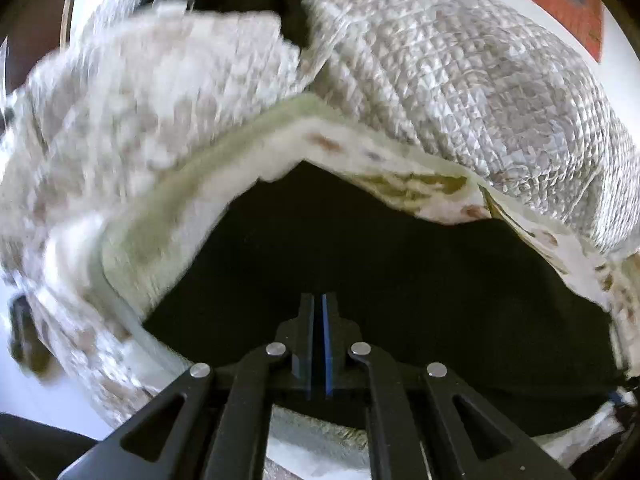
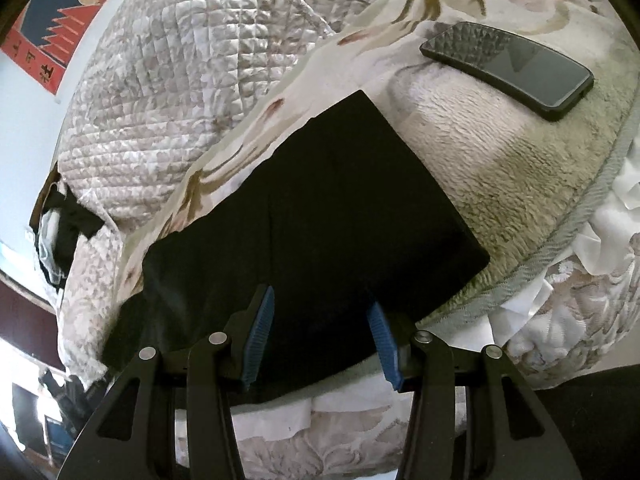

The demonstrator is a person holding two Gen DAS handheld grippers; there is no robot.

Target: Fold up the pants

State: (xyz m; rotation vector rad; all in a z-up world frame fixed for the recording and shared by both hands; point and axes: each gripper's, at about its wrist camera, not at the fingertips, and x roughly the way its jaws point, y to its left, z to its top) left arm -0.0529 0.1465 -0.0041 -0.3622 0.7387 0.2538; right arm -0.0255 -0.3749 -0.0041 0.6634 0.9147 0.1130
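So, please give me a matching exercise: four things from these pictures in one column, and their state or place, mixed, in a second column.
Things:
1. left claw
2. right claw
3. phone
4. black pants

States or places:
A. lies on the fleece blanket, apart from the pants
B. open
C. shut
D. lies folded under the open claw

Pairs: 1-C, 2-B, 3-A, 4-D

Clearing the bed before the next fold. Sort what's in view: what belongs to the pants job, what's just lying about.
Belongs to the job:
- black pants, already folded flat
- left gripper, shut
- right gripper, open above the pants

Just lying about:
- phone on the fleece blanket
- quilted cover
- wall poster
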